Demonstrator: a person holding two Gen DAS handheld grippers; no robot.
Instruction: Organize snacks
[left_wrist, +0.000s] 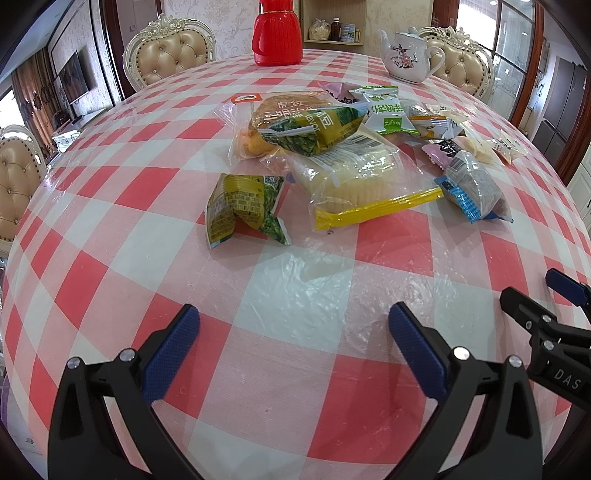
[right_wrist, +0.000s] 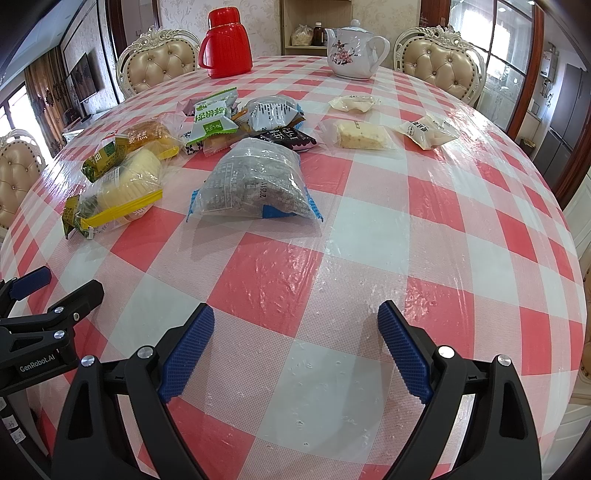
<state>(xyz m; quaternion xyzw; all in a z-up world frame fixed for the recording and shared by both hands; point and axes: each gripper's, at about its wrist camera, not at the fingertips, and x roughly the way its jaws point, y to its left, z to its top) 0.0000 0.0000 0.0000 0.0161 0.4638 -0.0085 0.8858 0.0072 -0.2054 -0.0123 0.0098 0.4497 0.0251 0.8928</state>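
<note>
**Slippery wrappers, crowded pile**

Both the left hand-held gripper (left_wrist: 293, 347) and the right hand-held gripper (right_wrist: 295, 349) hang wide and empty over the tabletop (right_wrist: 369, 258). The snacks (left_wrist: 332, 147) lie heaped ahead; a pinch there could drag neighbours or crush the cake pack (left_wrist: 354, 177).

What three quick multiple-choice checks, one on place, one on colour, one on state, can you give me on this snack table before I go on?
1. Where does the white teapot stand?
A. at the table's far edge
B. among the snacks
C. on a chair

2. What colour is the thermos jug?
A. blue
B. red
C. green

3. How is the right gripper?
A. shut on a packet
B. open, empty
C. out of view

Answers: 1 A, it stands beyond the snack pile, near the chairs. 2 B, its body and lid are red. 3 B, its jaws stand wide apart over bare tablecloth.
</note>
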